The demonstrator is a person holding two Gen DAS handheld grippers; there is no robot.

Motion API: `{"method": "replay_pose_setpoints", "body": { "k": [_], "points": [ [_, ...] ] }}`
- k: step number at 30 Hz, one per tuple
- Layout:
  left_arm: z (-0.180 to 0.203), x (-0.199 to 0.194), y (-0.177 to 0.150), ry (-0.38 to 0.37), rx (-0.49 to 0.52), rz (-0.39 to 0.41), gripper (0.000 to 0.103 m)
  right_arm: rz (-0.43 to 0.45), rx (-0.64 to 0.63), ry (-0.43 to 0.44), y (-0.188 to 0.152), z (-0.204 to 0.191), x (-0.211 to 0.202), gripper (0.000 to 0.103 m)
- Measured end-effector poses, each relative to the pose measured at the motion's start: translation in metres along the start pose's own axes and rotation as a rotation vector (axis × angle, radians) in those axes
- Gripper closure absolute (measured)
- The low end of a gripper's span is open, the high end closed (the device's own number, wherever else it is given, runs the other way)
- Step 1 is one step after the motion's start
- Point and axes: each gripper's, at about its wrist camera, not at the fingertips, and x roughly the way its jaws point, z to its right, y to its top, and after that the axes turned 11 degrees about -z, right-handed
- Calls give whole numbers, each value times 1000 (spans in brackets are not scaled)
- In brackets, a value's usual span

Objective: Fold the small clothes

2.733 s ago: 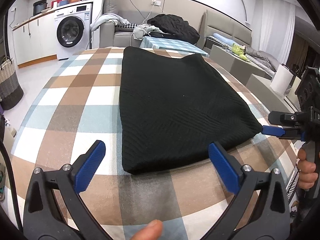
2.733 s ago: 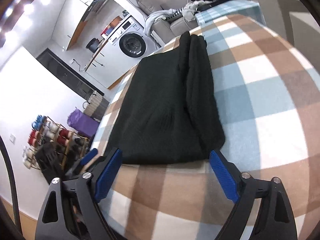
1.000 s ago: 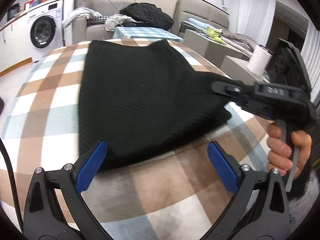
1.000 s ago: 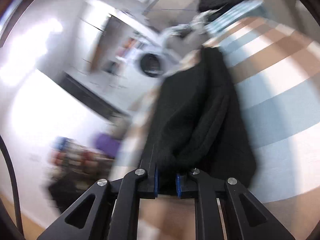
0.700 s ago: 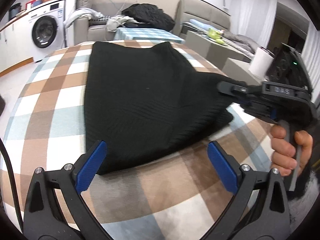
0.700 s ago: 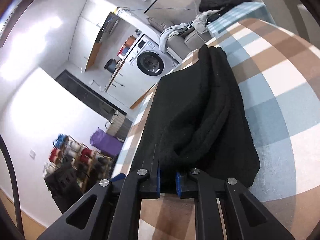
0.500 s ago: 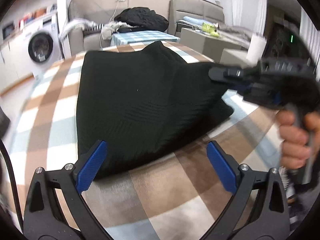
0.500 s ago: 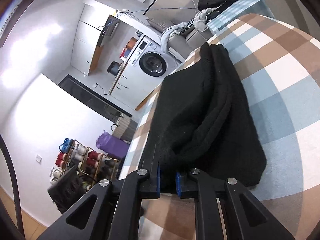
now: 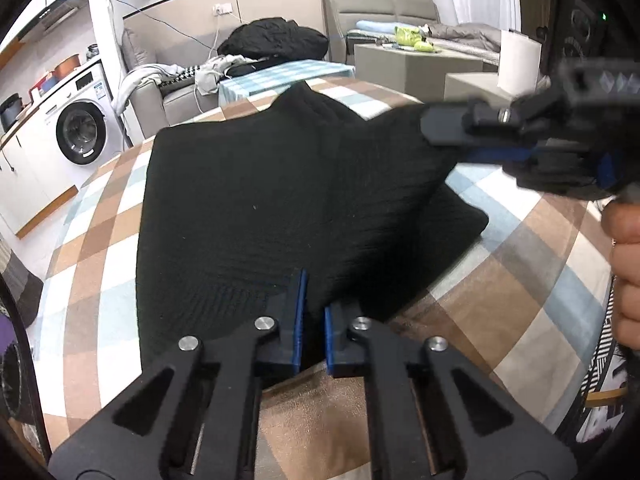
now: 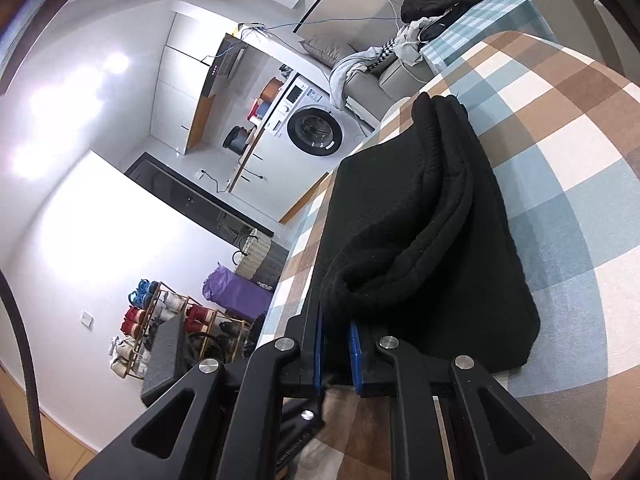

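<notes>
I see the counter [image 9: 520, 288] under its brown, blue and white check cloth, and across the middle of it lies the black knit garment [image 9: 248, 208]. Its right side is lifted off the cloth; the rest rests flat. My left hand-held gripper [image 9: 312, 320] is pinched nearly closed on the near hem of the garment. My right hand-held gripper [image 10: 335, 344] is likewise clamped tight on a bunched fold at the garment's right near corner, holding it raised. A washing machine [image 9: 82, 132] stands well beyond the counter.
</notes>
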Motion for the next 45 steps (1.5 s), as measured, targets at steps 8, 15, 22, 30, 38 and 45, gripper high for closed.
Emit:
{"method": "replay_pose_setpoints", "body": {
  "k": [8,15,22,30,38,45],
  "points": [
    [-5,4,-5,-45,-15,-26,98,-67,52,-78,1,18,7,69],
    [-2,4,-7,-51,3,-41,98,-47,121,-133,23,29,31,58],
    [-16,-12,-15,-107,-11,-24,51,5,-87,-289,18,-2,24,88],
    [-69,-28,-34,-48,-143,-1,36,-88,-73,-462,10,10,22,67],
    [-121,-5,-48,-43,-314,-91,38,-122,-128,-513,-5,14,16,61],
    [-125,14,-41,-54,-298,-118,70,-131,-169,-544,-4,16,32,73]
  ]
}}
